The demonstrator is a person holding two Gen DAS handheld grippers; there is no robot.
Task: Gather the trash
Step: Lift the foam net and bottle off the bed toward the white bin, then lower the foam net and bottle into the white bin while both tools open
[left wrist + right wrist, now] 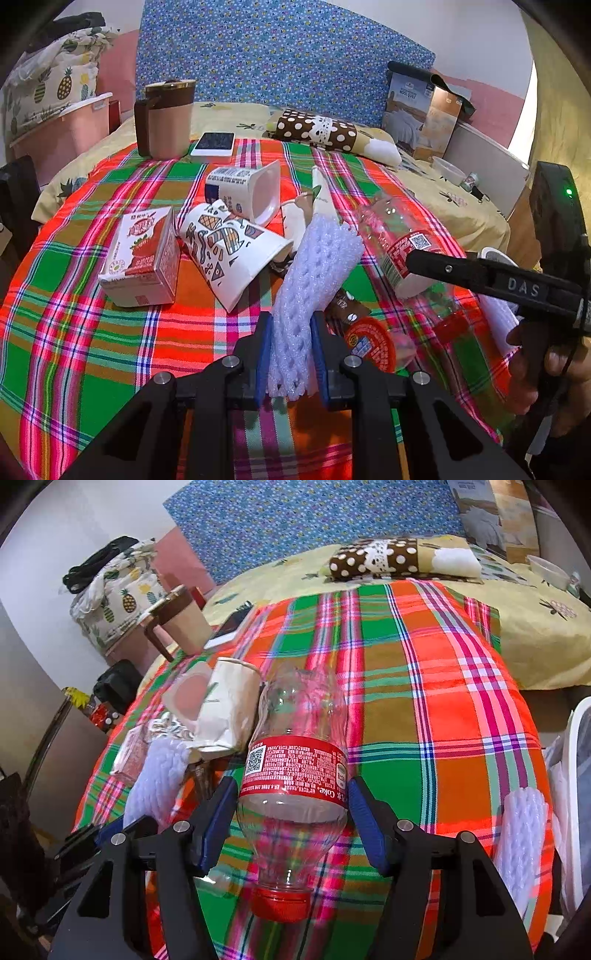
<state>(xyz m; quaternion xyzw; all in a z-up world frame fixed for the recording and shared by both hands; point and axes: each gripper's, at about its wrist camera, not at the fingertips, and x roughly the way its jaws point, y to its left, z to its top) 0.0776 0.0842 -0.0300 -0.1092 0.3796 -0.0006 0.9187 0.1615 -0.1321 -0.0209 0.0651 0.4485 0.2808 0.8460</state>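
My left gripper [291,325] is shut on a white foam net sleeve [314,280] that stands up between its blue pads. My right gripper [291,794] is shut on an empty clear cola bottle [295,768] with a red label and red cap pointing toward the camera; the bottle also shows in the left wrist view [399,243], with the right gripper [410,260] at the right. On the plaid cloth [110,350] lie a red milk carton [142,258], a patterned paper cup [229,251], a white yogurt cup [243,190] and a red snack lid [369,343].
A pink mug with a brown lid [166,118] and a phone [214,144] sit at the cloth's far edge. A polka-dot pillow [321,129] lies on the yellow bed behind. Another foam sleeve [524,834] lies at the cloth's right edge beside a white bin [576,775].
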